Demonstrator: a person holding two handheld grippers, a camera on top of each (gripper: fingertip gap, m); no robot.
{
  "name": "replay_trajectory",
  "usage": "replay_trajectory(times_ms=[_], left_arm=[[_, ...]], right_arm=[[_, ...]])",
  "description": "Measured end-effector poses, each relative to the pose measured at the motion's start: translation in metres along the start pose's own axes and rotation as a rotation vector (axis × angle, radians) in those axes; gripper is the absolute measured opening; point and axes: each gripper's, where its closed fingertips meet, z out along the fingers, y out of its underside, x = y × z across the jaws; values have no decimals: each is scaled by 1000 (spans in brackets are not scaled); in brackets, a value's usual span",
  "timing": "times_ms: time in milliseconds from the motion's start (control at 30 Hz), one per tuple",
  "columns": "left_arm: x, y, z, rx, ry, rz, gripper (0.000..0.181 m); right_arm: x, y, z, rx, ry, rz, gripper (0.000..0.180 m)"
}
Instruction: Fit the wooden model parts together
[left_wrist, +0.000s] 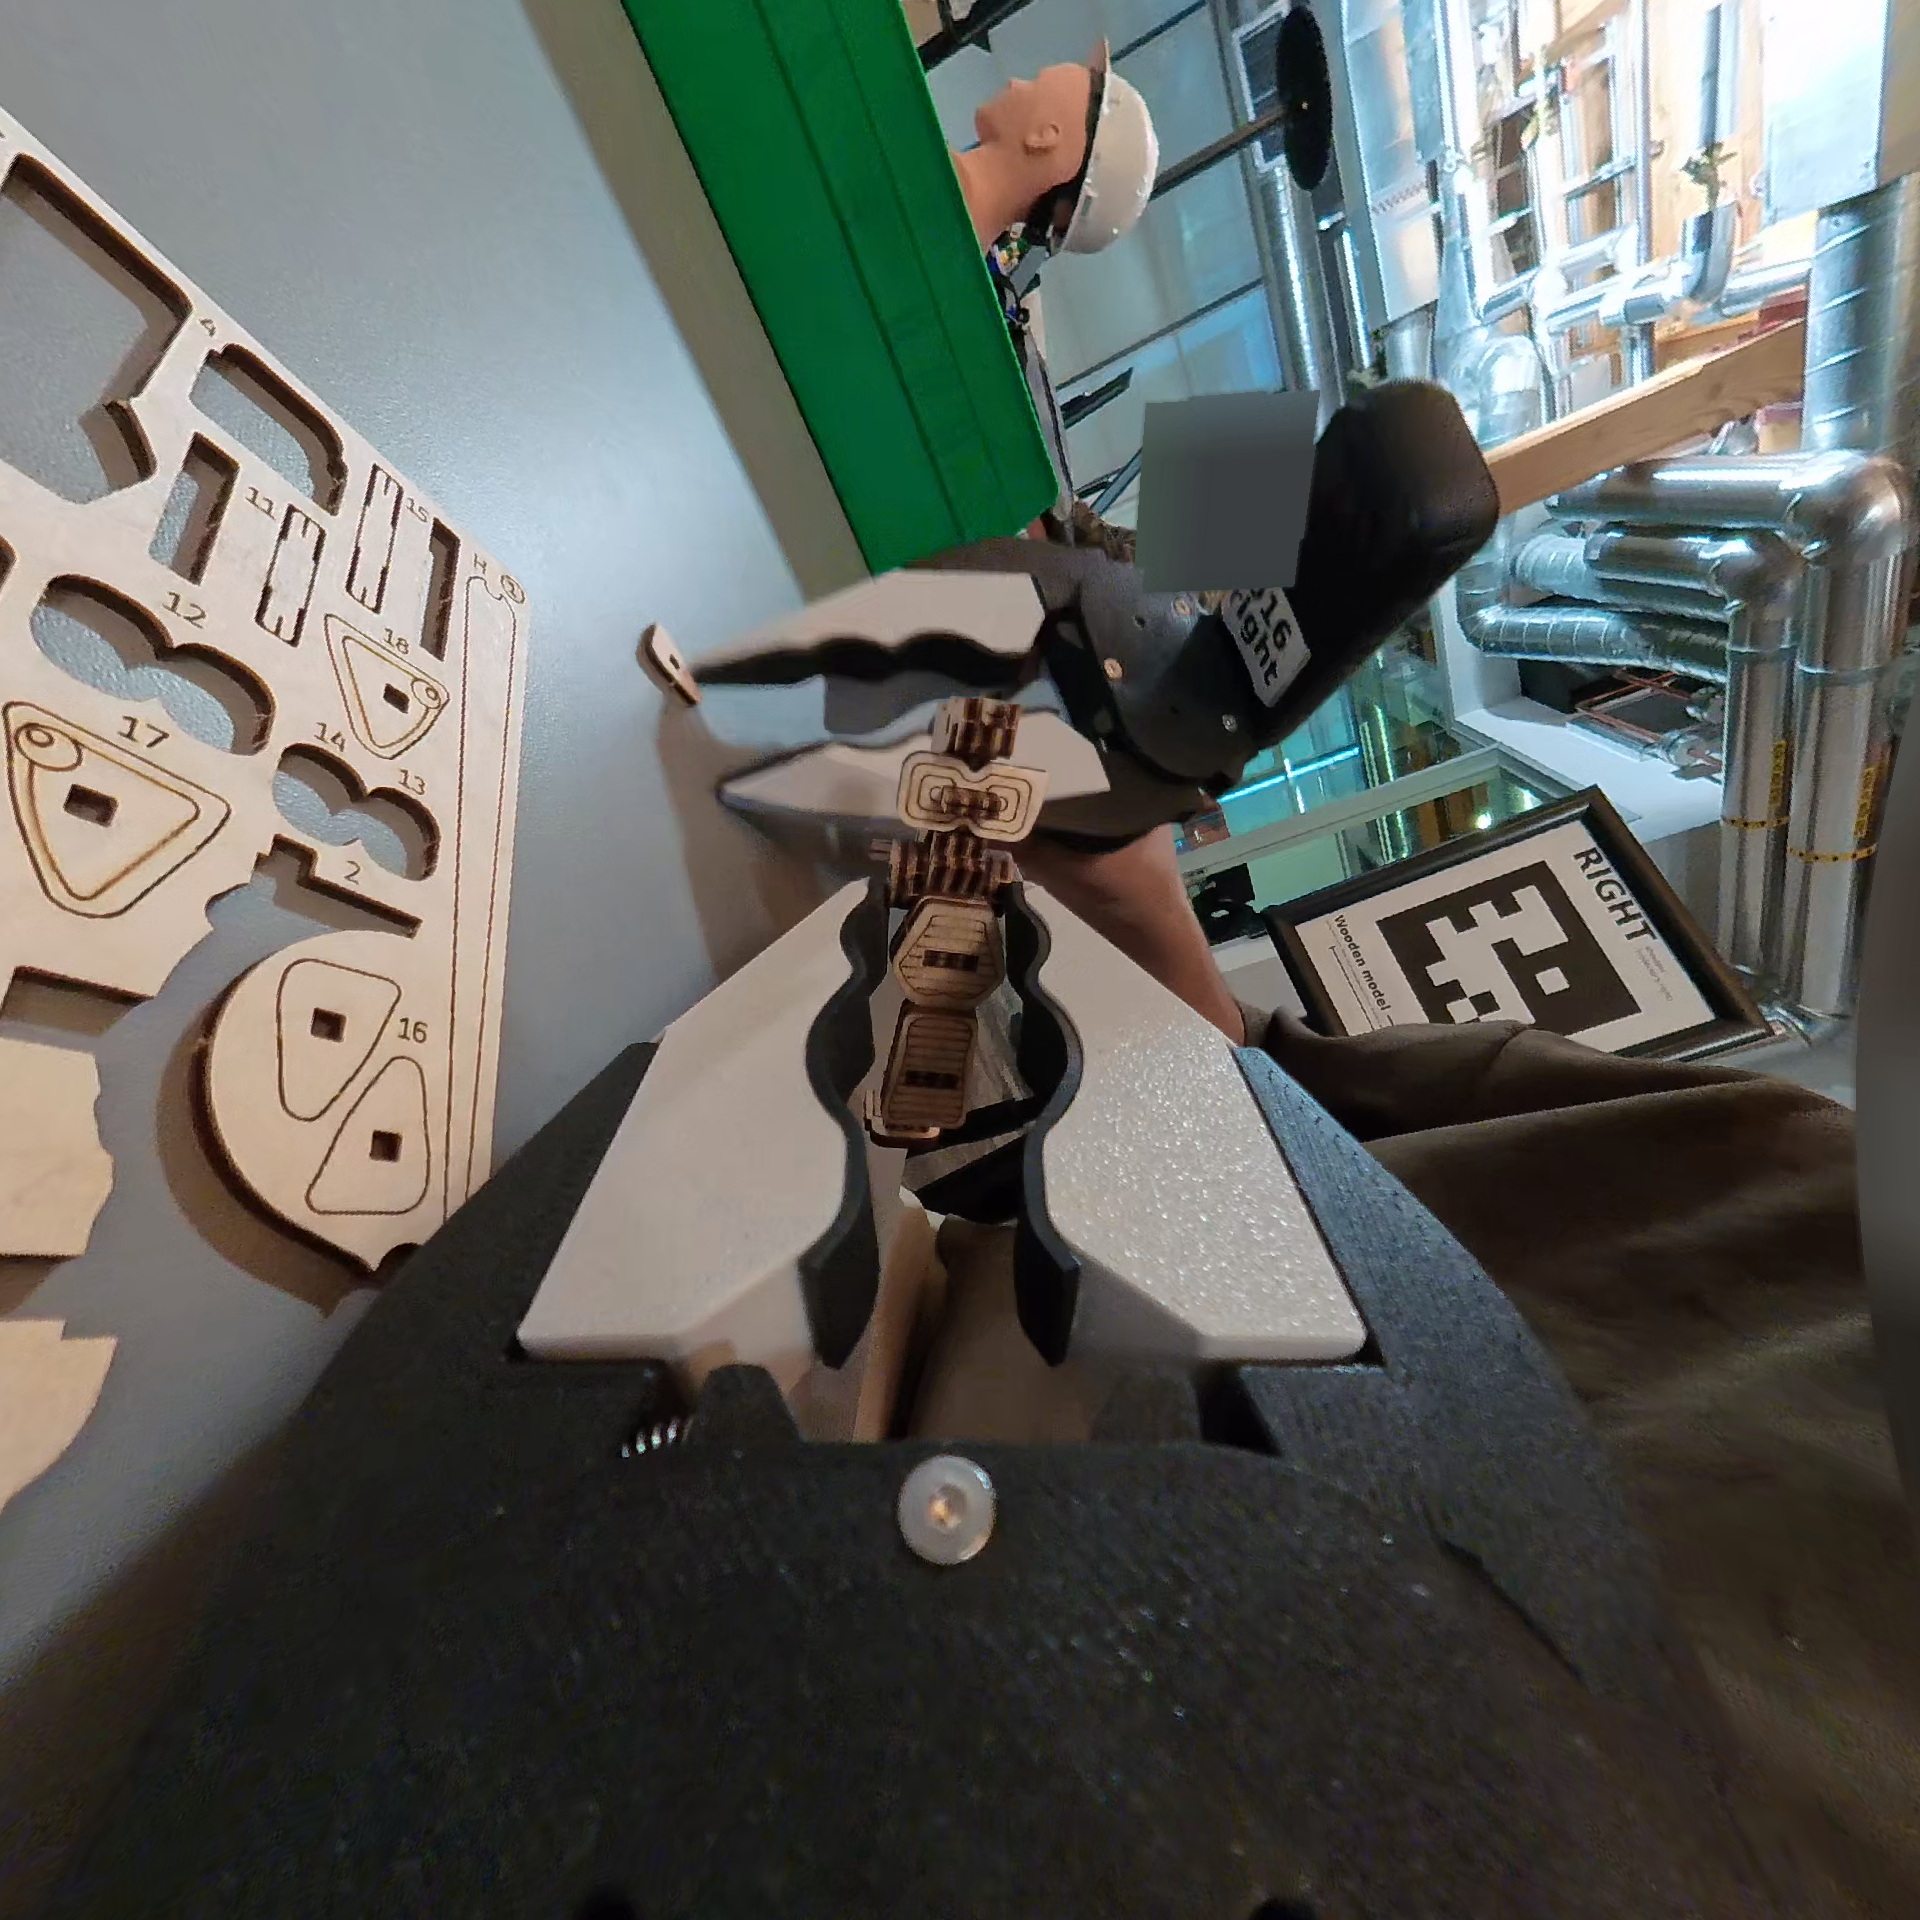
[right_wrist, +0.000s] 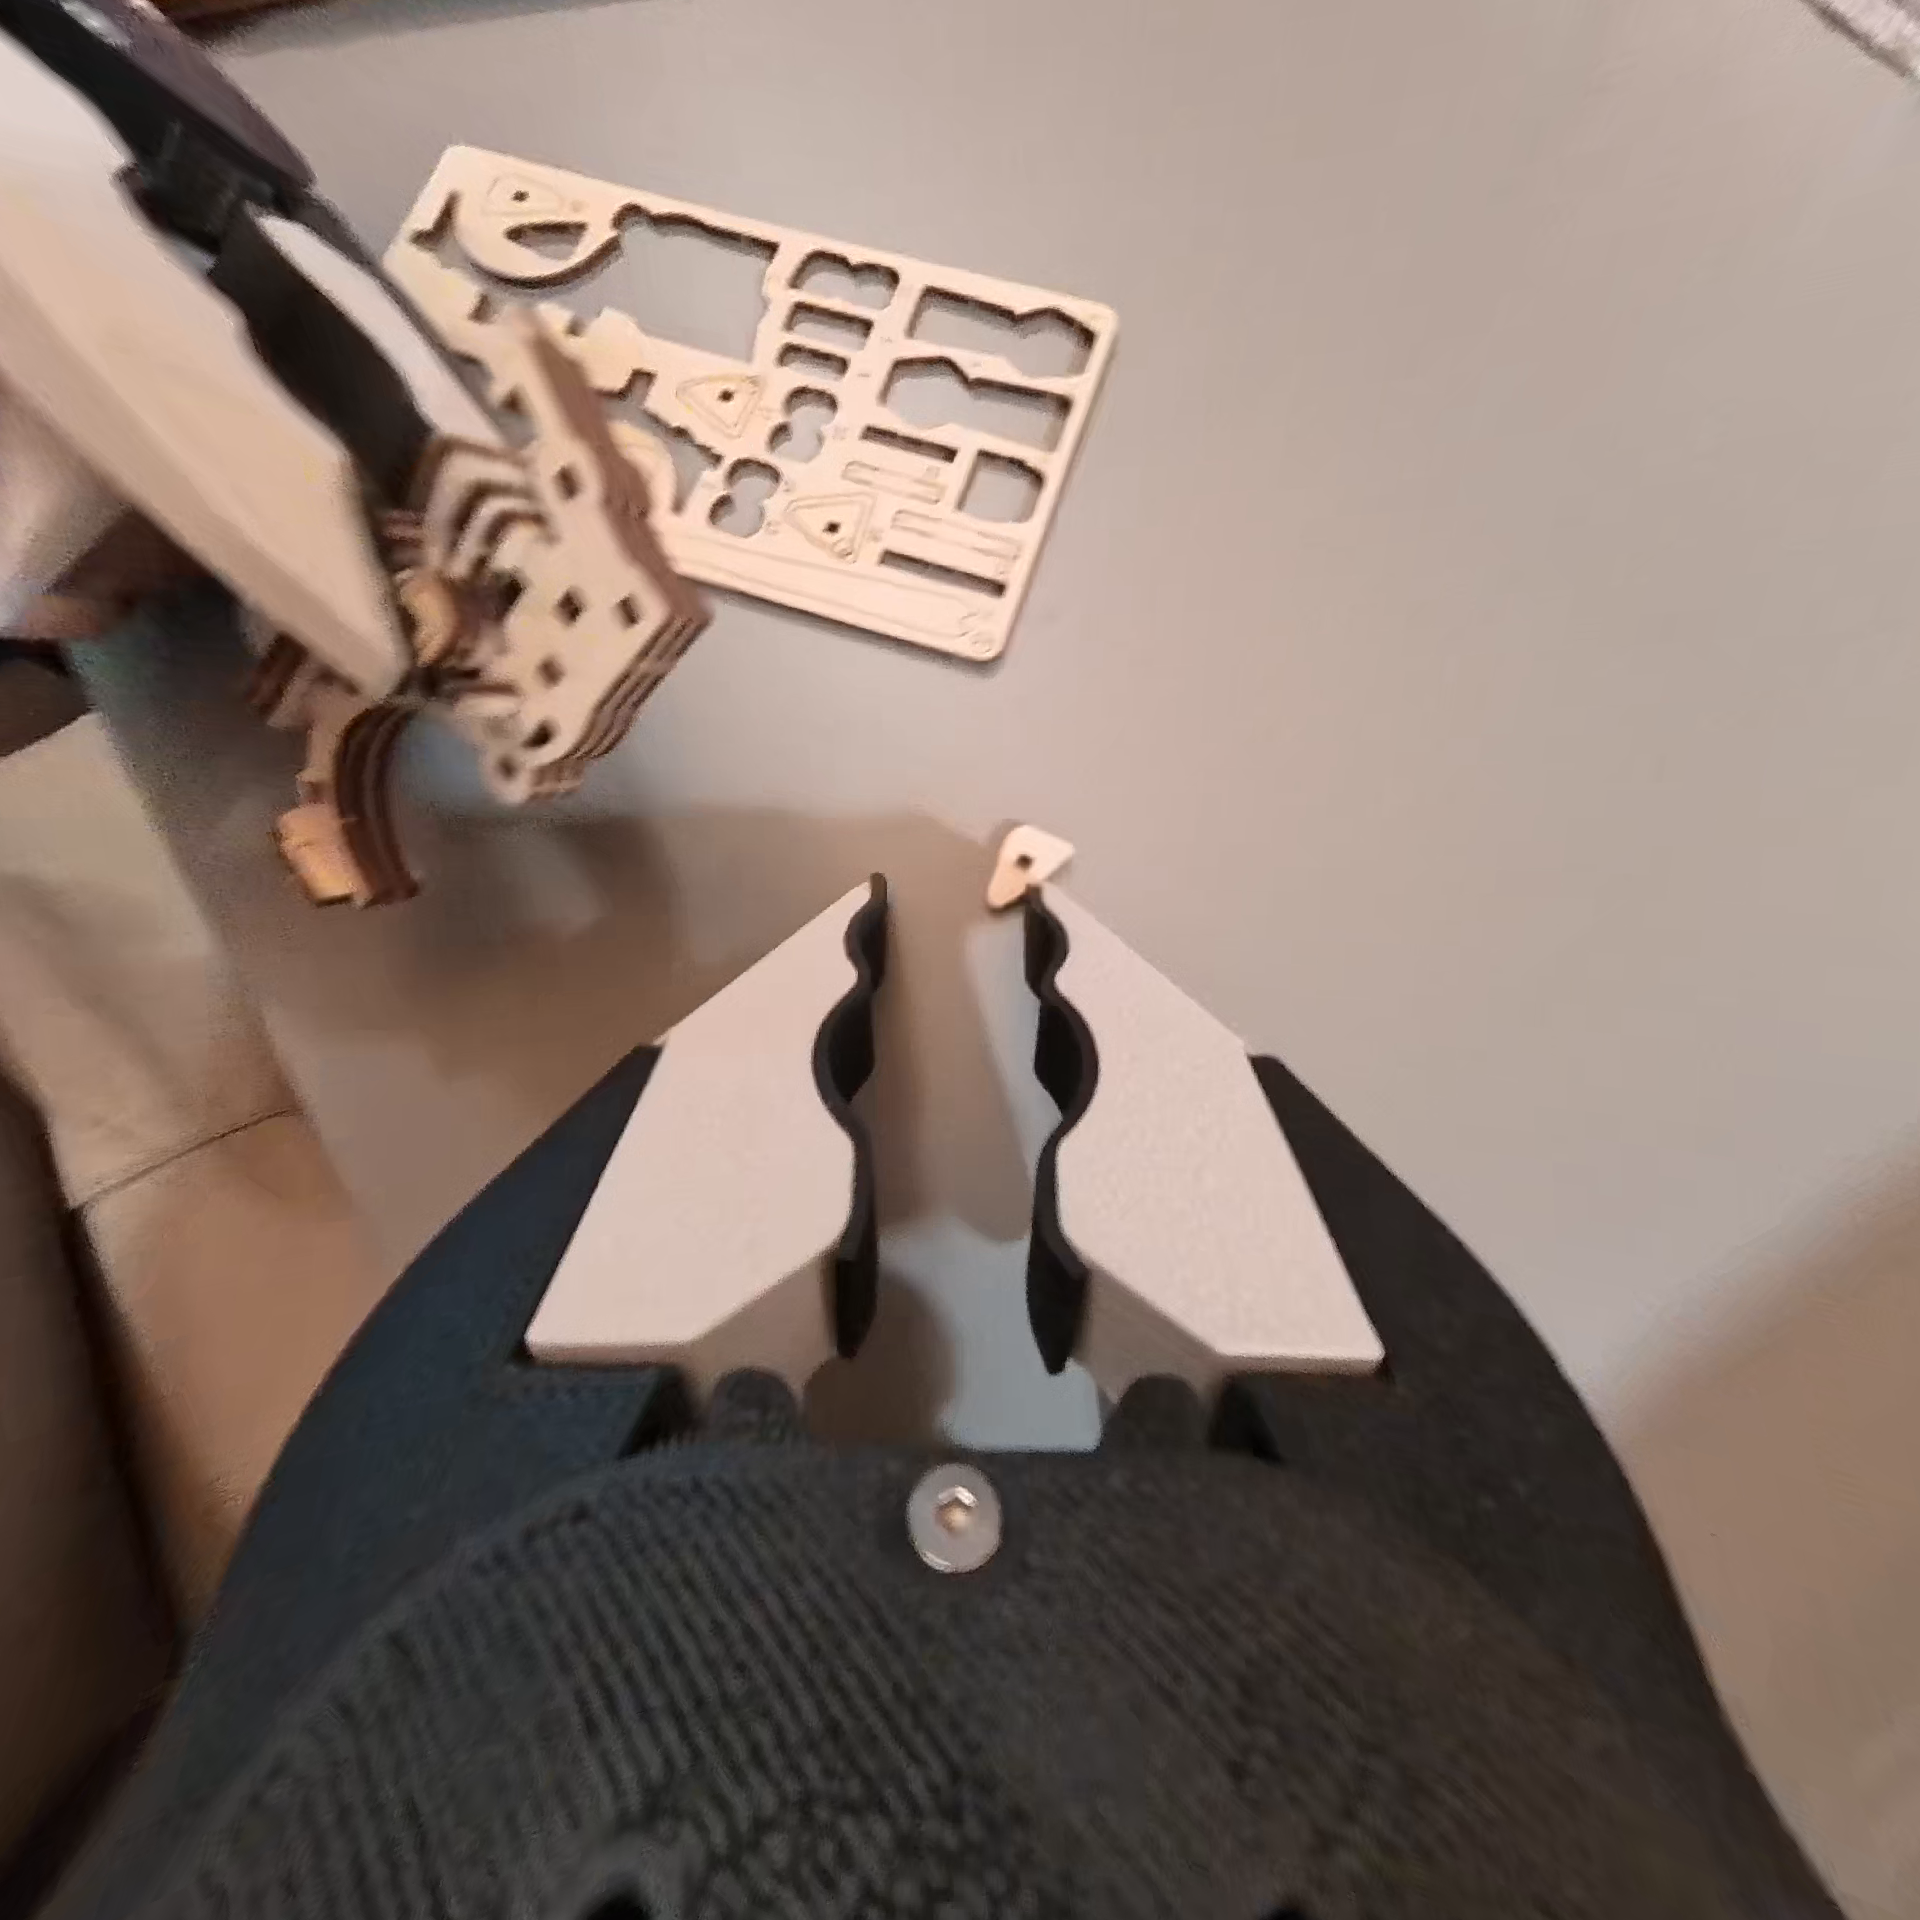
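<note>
Between the left gripper (left_wrist: 945, 914) fingers sits the wooden model (left_wrist: 940, 997), clamped on its layered body and held above the grey table (right_wrist: 1455, 727). Right gripper (right_wrist: 956, 914) is parted and empty, tips just beside a small loose piece (right_wrist: 1027, 864). Likely light, thin, brittle plywood; best gripped by its flat faces, not its edges. Parts sheet (right_wrist: 935, 416) lies well apart.
</note>
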Motion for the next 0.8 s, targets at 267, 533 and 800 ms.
replay_trajectory(times_ms=[267, 533, 800], left_arm=[[1, -1, -1, 2, 18, -16, 18], [2, -2, -1, 5, 27, -27, 18], [1, -2, -1, 7, 26, -28, 18]], right_arm=[[-28, -12, -15, 113, -141, 86, 23], [0, -3, 0, 72, -39, 49, 30], [-12, -1, -6, 72, -83, 58, 25]])
